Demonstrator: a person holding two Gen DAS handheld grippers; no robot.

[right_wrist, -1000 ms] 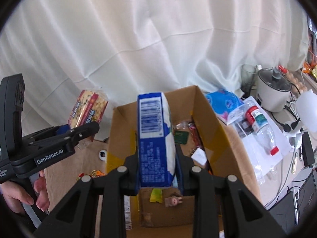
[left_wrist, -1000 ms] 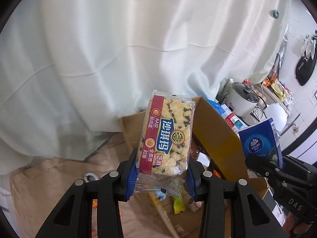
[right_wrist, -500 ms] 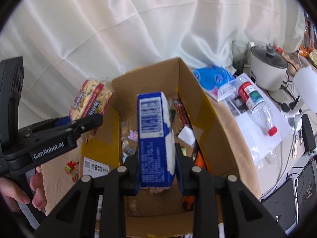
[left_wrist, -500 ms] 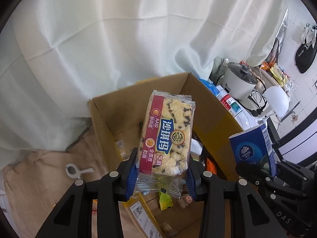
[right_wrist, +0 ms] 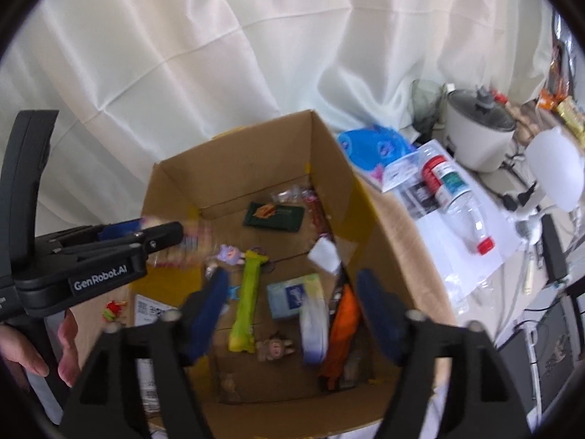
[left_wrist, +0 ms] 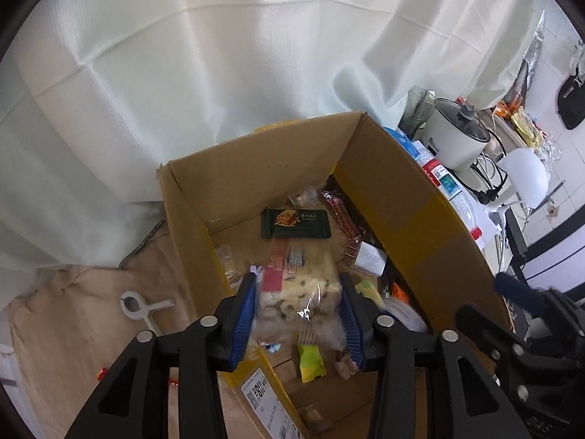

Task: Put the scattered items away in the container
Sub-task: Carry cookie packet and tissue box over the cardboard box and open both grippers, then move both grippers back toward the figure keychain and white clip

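The left gripper (left_wrist: 298,314) clenches a snack pack (left_wrist: 298,294) over the box (left_wrist: 409,216), its long axis pointing away into the box. The right gripper (right_wrist: 292,314) gapes wide; a blurred tissue pack (right_wrist: 312,333) sits inside the box below it.

Soft, even daylight filters through the white curtain (left_wrist: 219,73) at the far side, leaving only faint shadows inside the cardboard box (right_wrist: 256,168). Both fisheye views bend strongly toward dark, vignetted corners. The right wrist view is motion-blurred, especially near the right gripper (right_wrist: 292,314).
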